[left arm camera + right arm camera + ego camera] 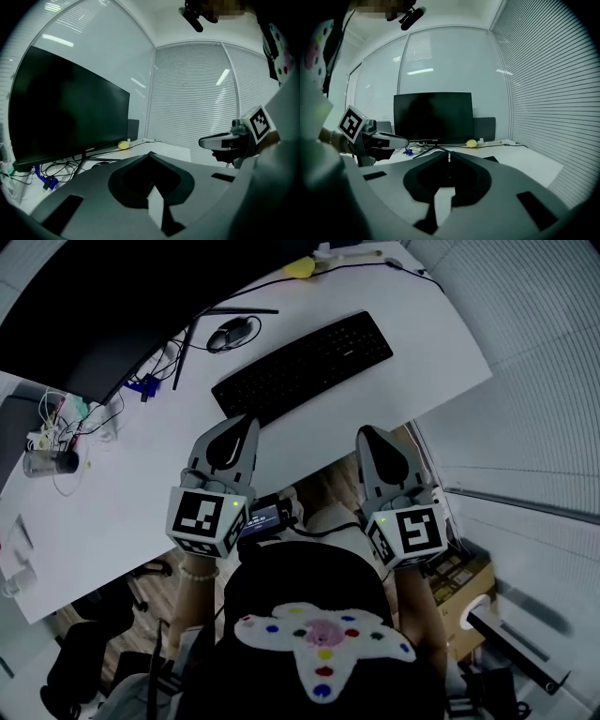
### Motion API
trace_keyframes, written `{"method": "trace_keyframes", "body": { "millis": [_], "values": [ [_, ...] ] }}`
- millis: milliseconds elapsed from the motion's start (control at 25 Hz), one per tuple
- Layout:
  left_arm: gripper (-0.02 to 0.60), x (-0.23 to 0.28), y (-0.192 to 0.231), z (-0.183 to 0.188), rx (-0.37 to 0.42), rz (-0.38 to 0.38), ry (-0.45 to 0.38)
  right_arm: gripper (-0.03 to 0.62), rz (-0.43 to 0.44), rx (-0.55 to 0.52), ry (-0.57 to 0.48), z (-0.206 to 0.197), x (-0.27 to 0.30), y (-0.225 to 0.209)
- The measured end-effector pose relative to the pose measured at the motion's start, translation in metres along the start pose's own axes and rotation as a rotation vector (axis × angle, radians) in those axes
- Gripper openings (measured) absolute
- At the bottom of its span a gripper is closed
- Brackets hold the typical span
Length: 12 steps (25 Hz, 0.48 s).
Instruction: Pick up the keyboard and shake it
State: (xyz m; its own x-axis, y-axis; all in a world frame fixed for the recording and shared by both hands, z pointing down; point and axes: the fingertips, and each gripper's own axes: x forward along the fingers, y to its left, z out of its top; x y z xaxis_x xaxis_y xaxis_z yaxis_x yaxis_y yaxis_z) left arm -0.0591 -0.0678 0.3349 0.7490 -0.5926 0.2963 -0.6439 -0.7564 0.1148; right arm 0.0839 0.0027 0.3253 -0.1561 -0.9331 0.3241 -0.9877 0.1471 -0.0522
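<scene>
A black keyboard (305, 362) lies slanted on the white desk (141, 493), close to its near edge. My left gripper (242, 420) is shut and empty, its tips just short of the keyboard's left end. My right gripper (367, 433) is shut and empty too, off the desk's near edge below the keyboard's right end. In the left gripper view my closed left gripper (151, 153) fills the foreground and the right gripper (206, 142) shows at the right. In the right gripper view the closed right gripper (448, 152) hides most of the keyboard, whose corner (490, 159) shows.
A black monitor (103, 296) stands at the desk's back left with a mouse (232, 333) near its stand. Cables (75, 418) and a jar (49, 462) sit at the left. A yellow object (299, 266) lies at the far edge. Window blinds (544, 381) run along the right.
</scene>
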Motion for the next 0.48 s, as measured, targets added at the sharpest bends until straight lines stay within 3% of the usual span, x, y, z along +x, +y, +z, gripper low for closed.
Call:
{"method": "trace_keyframes", "body": {
  "millis": [480],
  "values": [
    [0.017,0.000,0.052,-0.046,-0.222,0.131,0.101,0.037,0.133,-0.049,0.044,0.001,0.037,0.004]
  ]
}}
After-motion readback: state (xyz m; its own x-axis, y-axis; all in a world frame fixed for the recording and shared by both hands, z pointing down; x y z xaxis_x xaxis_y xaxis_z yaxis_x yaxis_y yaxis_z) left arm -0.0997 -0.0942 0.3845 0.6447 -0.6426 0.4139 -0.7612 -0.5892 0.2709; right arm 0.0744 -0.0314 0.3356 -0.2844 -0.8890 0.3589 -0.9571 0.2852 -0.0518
